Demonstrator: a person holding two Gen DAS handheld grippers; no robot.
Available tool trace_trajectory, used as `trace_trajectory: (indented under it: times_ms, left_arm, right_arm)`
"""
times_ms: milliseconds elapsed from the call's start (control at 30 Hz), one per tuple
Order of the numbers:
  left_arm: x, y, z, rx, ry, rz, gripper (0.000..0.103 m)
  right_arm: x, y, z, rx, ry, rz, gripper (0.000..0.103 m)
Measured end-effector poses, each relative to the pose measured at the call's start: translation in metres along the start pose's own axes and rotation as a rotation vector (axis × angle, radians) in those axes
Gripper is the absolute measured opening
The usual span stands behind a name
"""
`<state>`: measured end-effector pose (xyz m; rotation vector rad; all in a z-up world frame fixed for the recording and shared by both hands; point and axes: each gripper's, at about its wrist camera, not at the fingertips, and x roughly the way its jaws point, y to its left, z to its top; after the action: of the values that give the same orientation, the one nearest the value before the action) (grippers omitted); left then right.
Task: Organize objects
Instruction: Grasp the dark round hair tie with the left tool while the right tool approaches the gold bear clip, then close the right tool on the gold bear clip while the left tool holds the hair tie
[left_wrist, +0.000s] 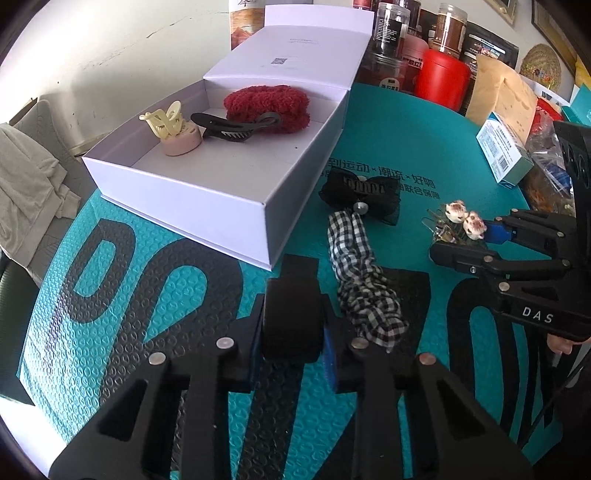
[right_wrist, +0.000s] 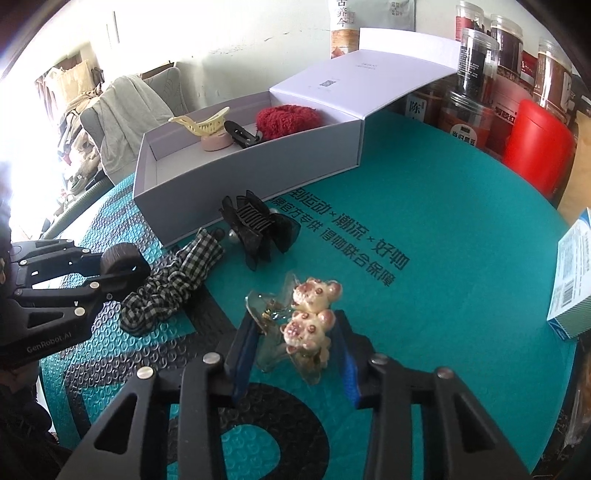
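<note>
An open white box (left_wrist: 207, 192) (right_wrist: 258, 166) holds a red fluffy scrunchie (left_wrist: 267, 105), a dark hair clip (left_wrist: 232, 129), a cream claw clip (left_wrist: 162, 118) and a pink round item (left_wrist: 183, 142). My left gripper (left_wrist: 291, 325) (right_wrist: 122, 264) is shut on a black round object (left_wrist: 291, 314). Beside it lies a checked scrunchie (left_wrist: 362, 280) (right_wrist: 173, 280) and a black bow clip (left_wrist: 360, 194) (right_wrist: 258, 229). My right gripper (right_wrist: 295, 350) (left_wrist: 476, 240) has its fingers around a clear clip with pink bears (right_wrist: 310, 317) (left_wrist: 461, 218), touching on both sides.
The teal mat (left_wrist: 147, 314) (right_wrist: 443, 295) covers the table. Jars and a red canister (left_wrist: 441, 79) (right_wrist: 535, 147) stand at the back. A blue-white carton (left_wrist: 502, 151) (right_wrist: 572, 284) lies at the right. A chair with grey cloth (right_wrist: 125, 118) stands beyond the left edge.
</note>
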<state>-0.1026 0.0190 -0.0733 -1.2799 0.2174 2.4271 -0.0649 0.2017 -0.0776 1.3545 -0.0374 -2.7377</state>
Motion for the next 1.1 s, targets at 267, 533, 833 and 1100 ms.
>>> trace_trajectory:
  times_ms: [267, 533, 833, 1100]
  left_arm:
    - [-0.014, -0.007, -0.014, 0.007, 0.009, -0.02, 0.024]
    - [-0.028, -0.013, -0.033, 0.012, 0.01, -0.035, 0.024]
    - [-0.033, -0.01, -0.042, 0.005, 0.004, -0.023, 0.032]
    - [-0.021, -0.011, -0.038, 0.004, -0.017, 0.012, 0.043]
  right_arm:
    - [-0.017, 0.012, -0.02, -0.03, 0.007, 0.027, 0.038]
    - [-0.034, 0.025, -0.038, -0.053, 0.009, 0.051, 0.038]
    - [-0.038, 0.033, -0.049, -0.077, 0.012, 0.044, 0.039]
    - [-0.033, 0.027, -0.048, -0.049, 0.011, 0.041, 0.049]
